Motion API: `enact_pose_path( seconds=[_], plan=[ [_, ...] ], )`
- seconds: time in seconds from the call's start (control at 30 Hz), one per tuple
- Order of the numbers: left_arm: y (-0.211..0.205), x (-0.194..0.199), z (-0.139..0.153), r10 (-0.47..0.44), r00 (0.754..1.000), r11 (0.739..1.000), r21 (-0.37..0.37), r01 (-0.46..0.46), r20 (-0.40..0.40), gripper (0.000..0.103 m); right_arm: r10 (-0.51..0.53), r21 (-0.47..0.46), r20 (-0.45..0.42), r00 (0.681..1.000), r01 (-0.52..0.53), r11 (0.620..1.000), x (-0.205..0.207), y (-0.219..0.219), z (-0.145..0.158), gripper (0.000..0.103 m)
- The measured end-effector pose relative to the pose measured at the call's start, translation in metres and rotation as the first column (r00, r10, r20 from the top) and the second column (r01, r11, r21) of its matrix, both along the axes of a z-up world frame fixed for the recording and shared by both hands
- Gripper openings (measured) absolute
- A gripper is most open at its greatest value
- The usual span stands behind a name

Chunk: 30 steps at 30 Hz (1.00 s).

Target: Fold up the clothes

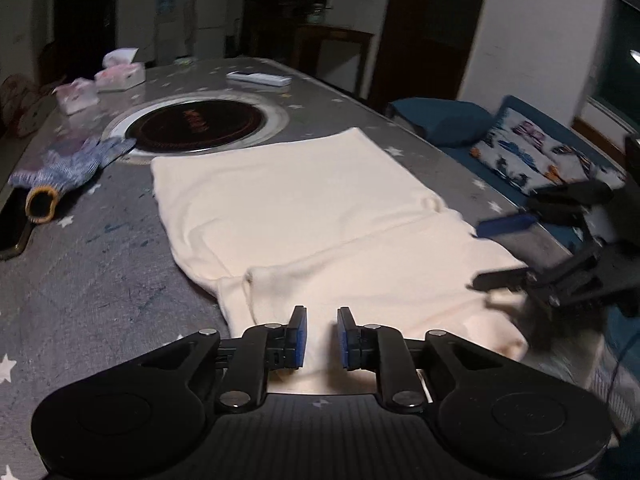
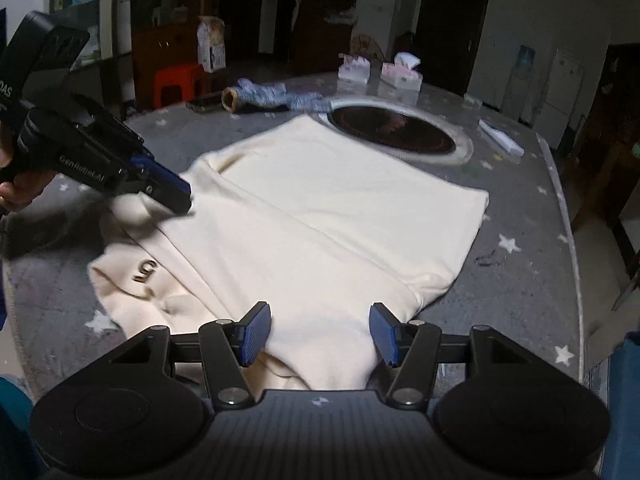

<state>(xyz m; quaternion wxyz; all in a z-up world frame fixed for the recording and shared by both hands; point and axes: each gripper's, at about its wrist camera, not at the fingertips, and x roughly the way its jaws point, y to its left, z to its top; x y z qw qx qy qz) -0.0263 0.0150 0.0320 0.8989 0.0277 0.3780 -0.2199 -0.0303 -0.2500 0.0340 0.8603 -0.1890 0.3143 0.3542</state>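
Cream garment [image 1: 320, 216] is lying partly folded on the grey, star-printed surface [image 1: 100, 280], its far edge just reaching the round black hob [image 1: 200, 124]. Left claw [image 1: 322, 338] is hanging over the near hem, pads slightly apart, cloth showing in the gap but nothing pinched. Right claw [image 2: 320, 332] is standing open wider over its own end of the garment, not gripping. Reading now: white lettering on the left claw's body looks like "GenRobot.AI", blurred. A dark mark on the cloth [image 2: 145, 272] is showing, unreadable. A knit glove [image 1: 72, 168] and tissue packs [image 1: 120, 76] are sitting beyond.
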Motion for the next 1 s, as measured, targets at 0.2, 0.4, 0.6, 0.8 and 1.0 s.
enact_pose_path(
  seconds=[0.2, 0.4, 0.6, 0.8, 1.0],
  plan=[
    [-0.002, -0.032, 0.005, -0.085, 0.996, 0.993, 0.089, 0.083, 0.026, 0.034, 0.021, -0.04, -0.002, 1.0, -0.021, 0.999, -0.007, 0.007, -0.007, 0.056],
    [-0.006, -0.067, 0.003, -0.191, 0.979, 0.955, 0.242, 0.169, 0.067, 0.042, 0.039, -0.048, 0.009, 0.999, -0.039, 0.998, -0.018, 0.0, 0.005, 0.057],
    [-0.033, -0.079, -0.008, -0.294, 0.944, 0.905, 0.362, 0.224, 0.15, 0.044, 0.063, -0.087, 0.035, 0.997, -0.06, 0.994, -0.031, -0.005, 0.012, 0.062],
    [-0.05, -0.081, -0.02, -0.365, 0.909, 0.867, 0.429, 0.253, 0.203, 0.042, 0.1, -0.132, 0.057, 0.993, -0.092, 0.987, -0.043, -0.01, 0.014, 0.068],
    [-0.051, -0.078, -0.02, -0.361, 0.906, 0.884, 0.39, 0.257, 0.221, 0.015, 0.167, -0.188, 0.077, 0.983, -0.15, 0.971, -0.054, -0.009, 0.008, 0.072]
  ],
)
